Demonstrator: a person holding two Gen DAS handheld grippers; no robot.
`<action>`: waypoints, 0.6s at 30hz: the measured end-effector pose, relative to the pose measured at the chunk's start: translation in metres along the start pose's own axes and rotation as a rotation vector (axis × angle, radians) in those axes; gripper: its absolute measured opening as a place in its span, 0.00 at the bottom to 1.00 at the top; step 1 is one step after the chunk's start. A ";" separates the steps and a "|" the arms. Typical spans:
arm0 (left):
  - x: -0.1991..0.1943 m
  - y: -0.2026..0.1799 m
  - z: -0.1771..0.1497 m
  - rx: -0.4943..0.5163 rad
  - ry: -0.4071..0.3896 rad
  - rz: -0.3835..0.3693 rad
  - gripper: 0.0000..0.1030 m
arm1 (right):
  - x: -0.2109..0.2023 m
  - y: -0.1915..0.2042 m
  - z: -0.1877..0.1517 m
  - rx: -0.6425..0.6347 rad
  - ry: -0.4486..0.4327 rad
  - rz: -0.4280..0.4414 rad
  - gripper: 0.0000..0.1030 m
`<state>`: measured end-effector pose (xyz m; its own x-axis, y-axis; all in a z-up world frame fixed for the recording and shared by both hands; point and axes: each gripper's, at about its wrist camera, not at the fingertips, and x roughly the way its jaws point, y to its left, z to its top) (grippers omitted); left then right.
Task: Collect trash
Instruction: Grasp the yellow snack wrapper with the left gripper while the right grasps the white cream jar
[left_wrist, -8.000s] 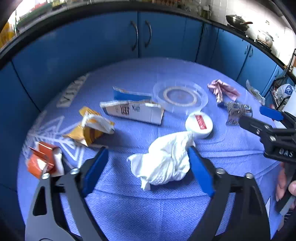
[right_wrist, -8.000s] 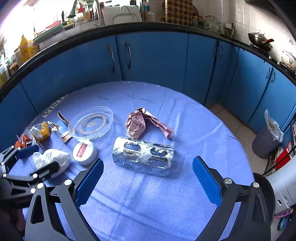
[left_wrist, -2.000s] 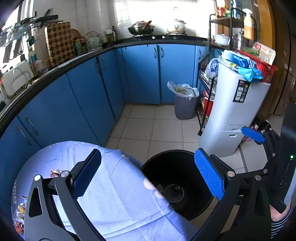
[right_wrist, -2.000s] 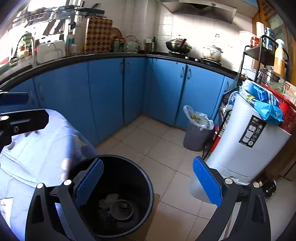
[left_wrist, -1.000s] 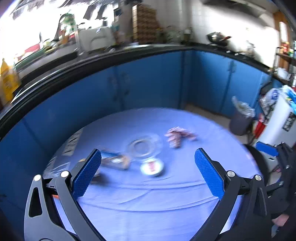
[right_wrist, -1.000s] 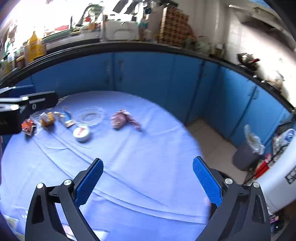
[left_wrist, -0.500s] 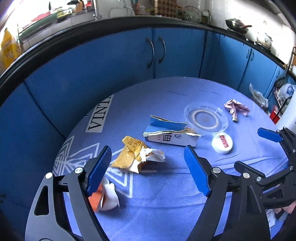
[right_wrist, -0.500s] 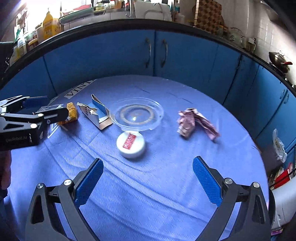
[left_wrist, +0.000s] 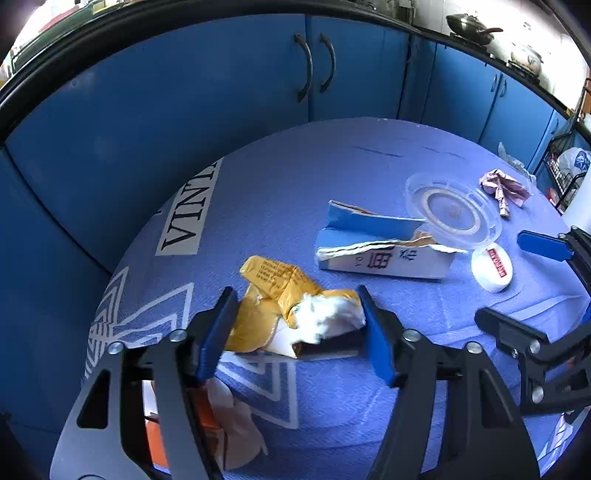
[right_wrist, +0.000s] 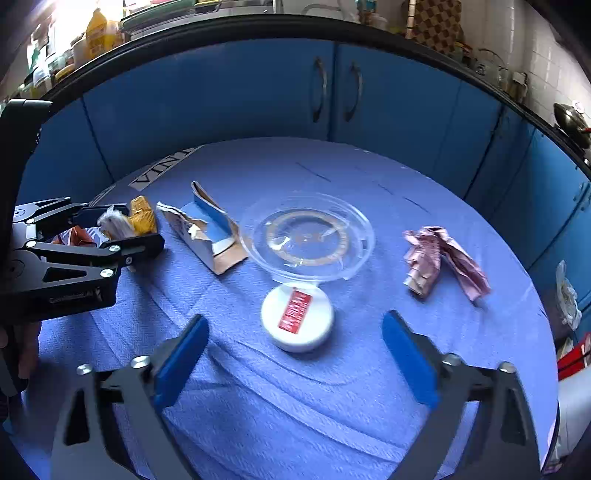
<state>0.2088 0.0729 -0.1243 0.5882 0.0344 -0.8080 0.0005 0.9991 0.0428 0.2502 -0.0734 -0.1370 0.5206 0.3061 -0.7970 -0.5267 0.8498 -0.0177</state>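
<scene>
Blue-cabinet kitchen, round blue table (left_wrist: 295, 184) | back from bin, white tissue and foil gone | left gripper (left_wrist: 295, 332) narrowing, unclenched, astride yellow wrapper (left_wrist: 280, 295) near-left | right gripper (right_wrist: 295, 350) released before white lid (right_wrist: 297, 319) | more trash left.

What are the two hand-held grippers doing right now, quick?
Left hand-held gripper: open, its fingers either side of the yellow wrapper, not yet closed on it.
Right hand-held gripper: open, holding nothing, the white round lid just ahead.
</scene>
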 end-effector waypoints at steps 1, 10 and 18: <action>-0.001 0.001 -0.001 -0.001 -0.003 0.003 0.57 | 0.000 0.000 0.000 0.001 -0.001 0.012 0.62; -0.015 0.001 -0.009 -0.005 -0.023 -0.027 0.35 | -0.008 0.004 -0.007 -0.019 -0.009 0.048 0.37; -0.038 -0.026 -0.022 0.042 -0.063 -0.059 0.35 | -0.035 -0.014 -0.037 -0.016 -0.008 0.017 0.37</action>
<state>0.1680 0.0462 -0.1076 0.6360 -0.0271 -0.7712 0.0698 0.9973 0.0225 0.2151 -0.1118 -0.1313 0.5165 0.3243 -0.7925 -0.5465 0.8374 -0.0135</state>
